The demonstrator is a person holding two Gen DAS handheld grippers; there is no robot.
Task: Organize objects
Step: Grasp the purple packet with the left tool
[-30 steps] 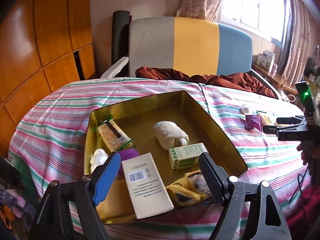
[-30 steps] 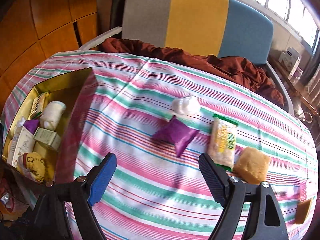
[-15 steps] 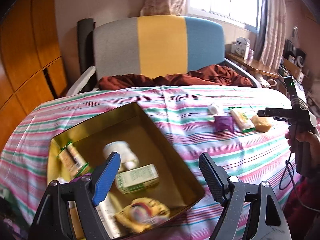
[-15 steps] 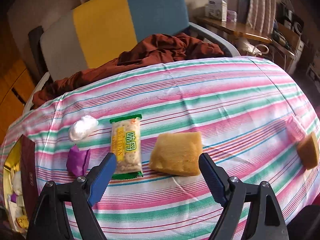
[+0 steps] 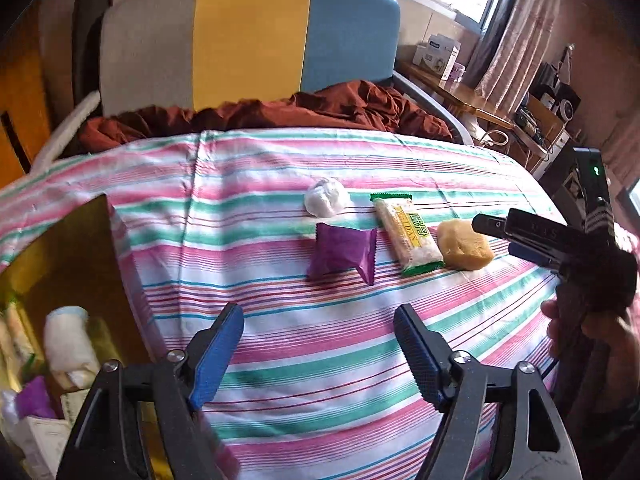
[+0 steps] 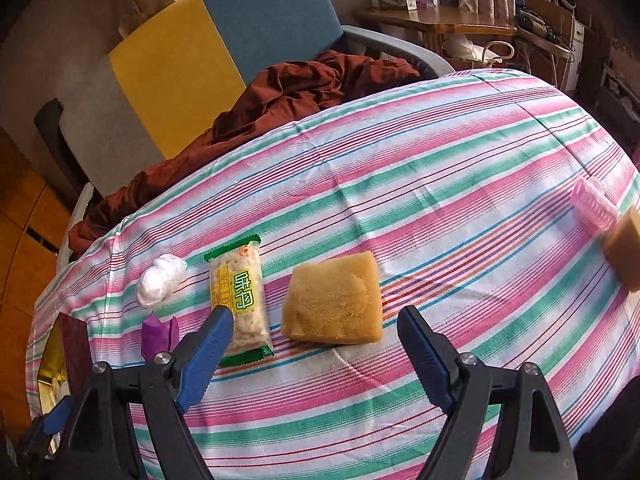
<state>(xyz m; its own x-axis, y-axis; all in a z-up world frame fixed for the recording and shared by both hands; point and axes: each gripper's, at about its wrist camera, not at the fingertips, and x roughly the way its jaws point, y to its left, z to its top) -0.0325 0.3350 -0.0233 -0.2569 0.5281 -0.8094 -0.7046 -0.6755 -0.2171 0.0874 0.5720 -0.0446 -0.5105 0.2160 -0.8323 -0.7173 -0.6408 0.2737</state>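
On the striped tablecloth lie a white wad [image 5: 326,197] [image 6: 160,280], a purple packet [image 5: 343,251] [image 6: 158,336], a green-edged cracker pack [image 5: 406,235] [image 6: 238,300] and a yellow sponge [image 5: 464,245] [image 6: 334,300]. My left gripper [image 5: 318,356] is open and empty, near the purple packet. My right gripper [image 6: 314,350] is open and empty, just short of the sponge; it also shows in the left wrist view [image 5: 516,236]. The gold tin [image 5: 76,248] at the left holds several items.
A pink ribbed piece [image 6: 594,200] and a brown block [image 6: 626,248] lie at the table's right edge. A grey, yellow and blue chair [image 5: 248,36] with a rust-brown cloth [image 5: 280,114] stands behind the table. A cluttered wooden side table [image 6: 432,20] is at back right.
My left gripper has swung right, from over the tin to the loose items. My right gripper has moved right and closer to the sponge and cracker pack. Both stayed open.
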